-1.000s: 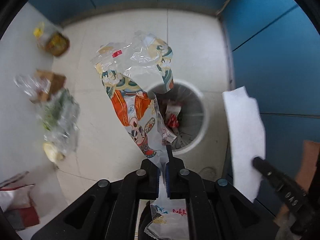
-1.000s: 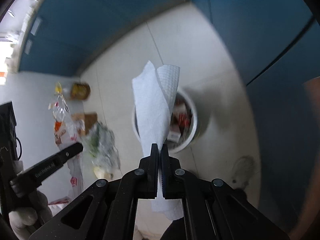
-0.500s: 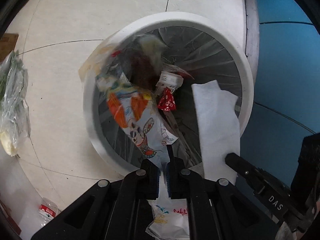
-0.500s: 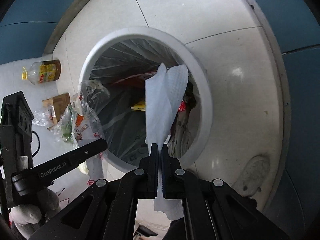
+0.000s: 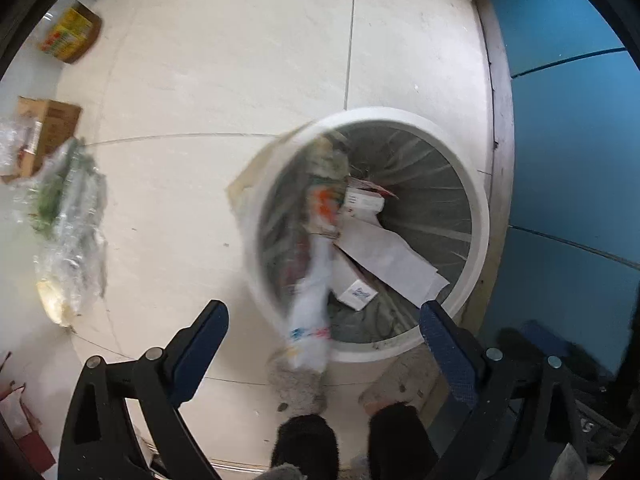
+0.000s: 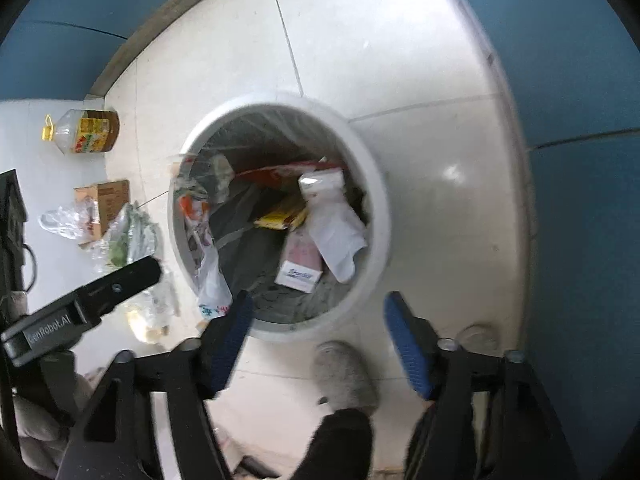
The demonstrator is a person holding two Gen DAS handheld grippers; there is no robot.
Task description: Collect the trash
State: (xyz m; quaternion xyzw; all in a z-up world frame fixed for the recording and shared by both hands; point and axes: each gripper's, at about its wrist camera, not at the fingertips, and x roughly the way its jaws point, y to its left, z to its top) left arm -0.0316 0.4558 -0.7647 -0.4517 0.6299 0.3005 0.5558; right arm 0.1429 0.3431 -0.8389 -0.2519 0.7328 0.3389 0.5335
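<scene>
On the far left of the left wrist view, an oil bottle (image 5: 66, 38) lies on the white floor (image 5: 224, 80), with a cardboard box (image 5: 52, 130) below it and a clear bag of greens (image 5: 66, 228) just beside the box. The left gripper (image 5: 324, 326) hangs above the floor with its jaws spread wide and nothing between them. Between those jaws, blurred, a printed plastic bag (image 5: 318, 264) hangs over the near-left rim of the white trash bin (image 5: 478, 216), its upper part inside the lined bin and its lower end outside. To its right, inside the bin, a white paper towel (image 5: 394, 258) lies flat over a small white carton (image 5: 356, 290) and other wrappers. A blue wall (image 5: 568, 152) closes the right side.

In the right wrist view, the same oil bottle (image 6: 86, 132), box (image 6: 104, 202) and bag of greens (image 6: 126, 236) sit at left, with one black finger (image 6: 116, 286) of the left gripper reaching in below them. The printed bag (image 6: 206, 256) drapes along the bin's left inner wall. The paper towel (image 6: 334, 220) rests among the trash in the bin (image 6: 380, 216). The right gripper (image 6: 318, 316) is also wide open and empty, held just above the bin's near rim. A grey slipper (image 6: 346, 376) shows below it.
</scene>
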